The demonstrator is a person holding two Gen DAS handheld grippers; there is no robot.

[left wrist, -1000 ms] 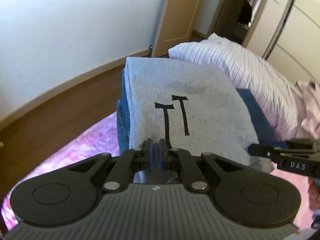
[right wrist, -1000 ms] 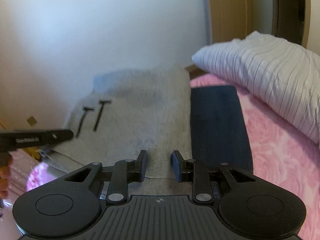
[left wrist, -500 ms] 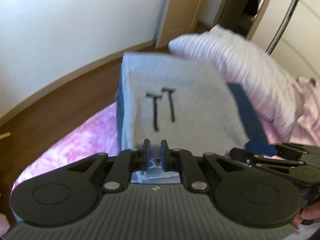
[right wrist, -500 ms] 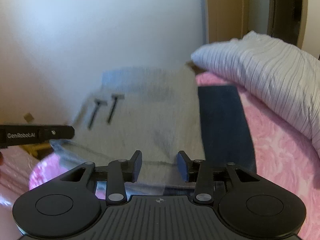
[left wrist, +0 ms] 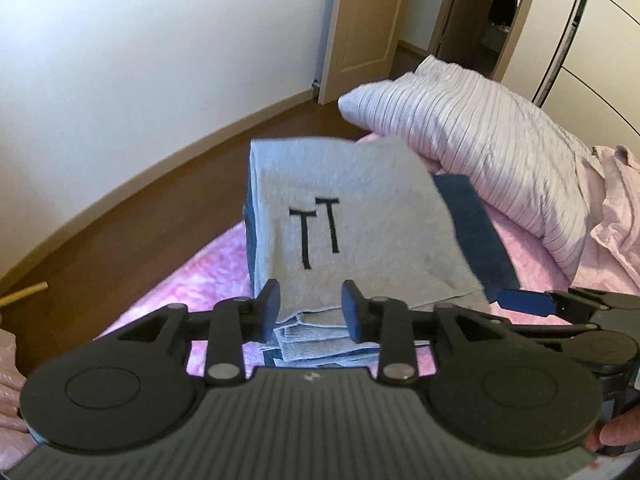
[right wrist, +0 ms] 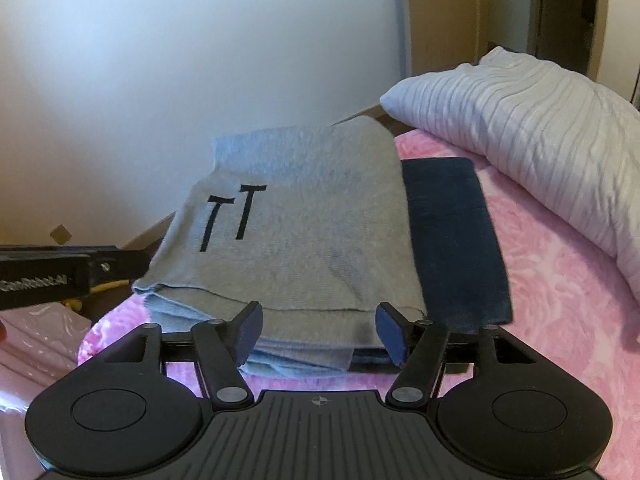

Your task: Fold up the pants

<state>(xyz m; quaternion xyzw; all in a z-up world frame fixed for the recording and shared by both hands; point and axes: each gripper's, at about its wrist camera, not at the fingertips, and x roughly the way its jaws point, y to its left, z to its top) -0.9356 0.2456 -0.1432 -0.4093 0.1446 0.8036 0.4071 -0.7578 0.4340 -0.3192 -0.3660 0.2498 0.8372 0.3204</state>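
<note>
The grey pants, marked with a black "TT", lie folded into a thick rectangle on the pink bedspread. A dark blue layer shows along their right side. My left gripper stands open just in front of the fold's near edge, with nothing between its fingers. My right gripper is open wider at the same near edge, further right, and holds nothing. The right gripper's tip shows in the left wrist view, and the left gripper's side in the right wrist view.
A striped pillow lies behind and to the right of the pants. Pink bedding is bunched at the far right. Beyond the bed's left edge are a wooden floor, a white wall and a door.
My left gripper was shut on the pants' near edge; it has let go and opened. Both grippers have drawn back from the fold, and the right one has opened wider.
</note>
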